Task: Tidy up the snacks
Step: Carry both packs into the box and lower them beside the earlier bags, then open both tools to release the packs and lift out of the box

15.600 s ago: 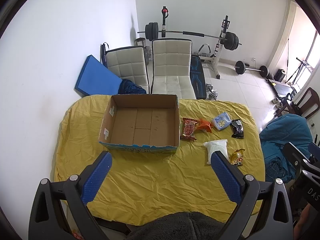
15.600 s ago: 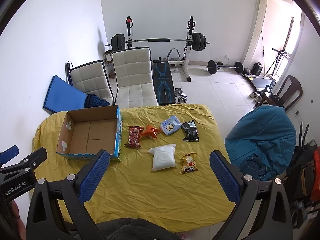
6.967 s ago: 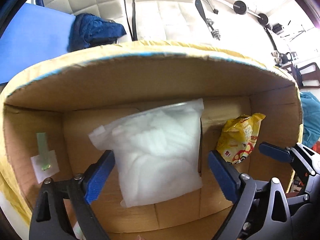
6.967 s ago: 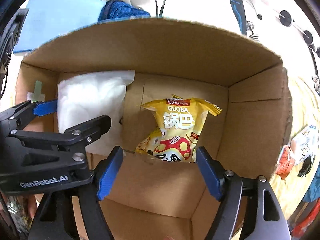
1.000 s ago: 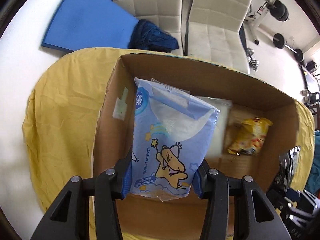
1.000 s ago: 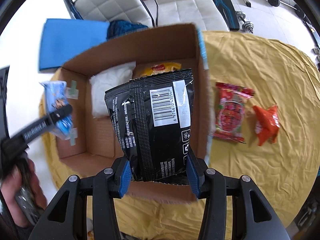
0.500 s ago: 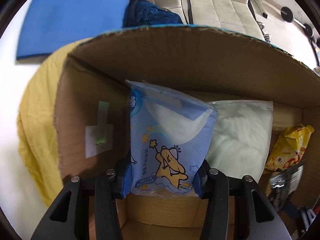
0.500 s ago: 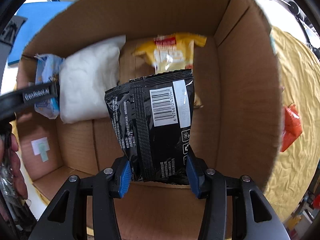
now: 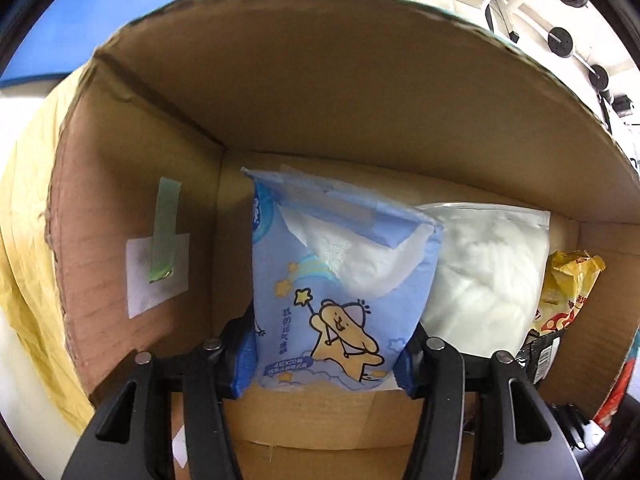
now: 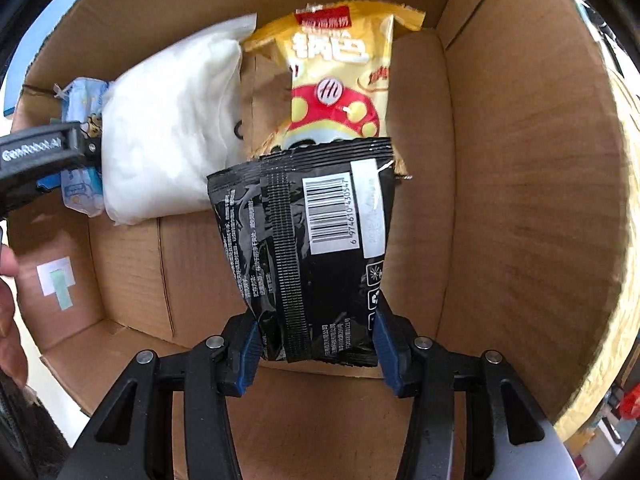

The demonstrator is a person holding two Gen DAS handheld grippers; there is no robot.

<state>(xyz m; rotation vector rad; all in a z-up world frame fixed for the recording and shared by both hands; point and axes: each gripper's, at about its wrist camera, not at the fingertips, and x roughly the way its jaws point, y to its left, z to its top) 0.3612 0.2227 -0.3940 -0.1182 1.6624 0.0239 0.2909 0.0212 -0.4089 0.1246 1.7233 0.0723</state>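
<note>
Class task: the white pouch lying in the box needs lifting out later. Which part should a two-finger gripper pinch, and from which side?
Pinch the white pouch by its flat sealed top edge, coming from above. Its body is bulging, and the blue pack and yellow bag crowd its sides.

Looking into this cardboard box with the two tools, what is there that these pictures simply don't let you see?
- Right view: the black foil packet covers the lower yellow snack bag.
- Left view: the blue cartoon pack hides part of the white pouch.
- Right view: the box wall blocks the table beyond.
- The black packet's front faces away.
</note>
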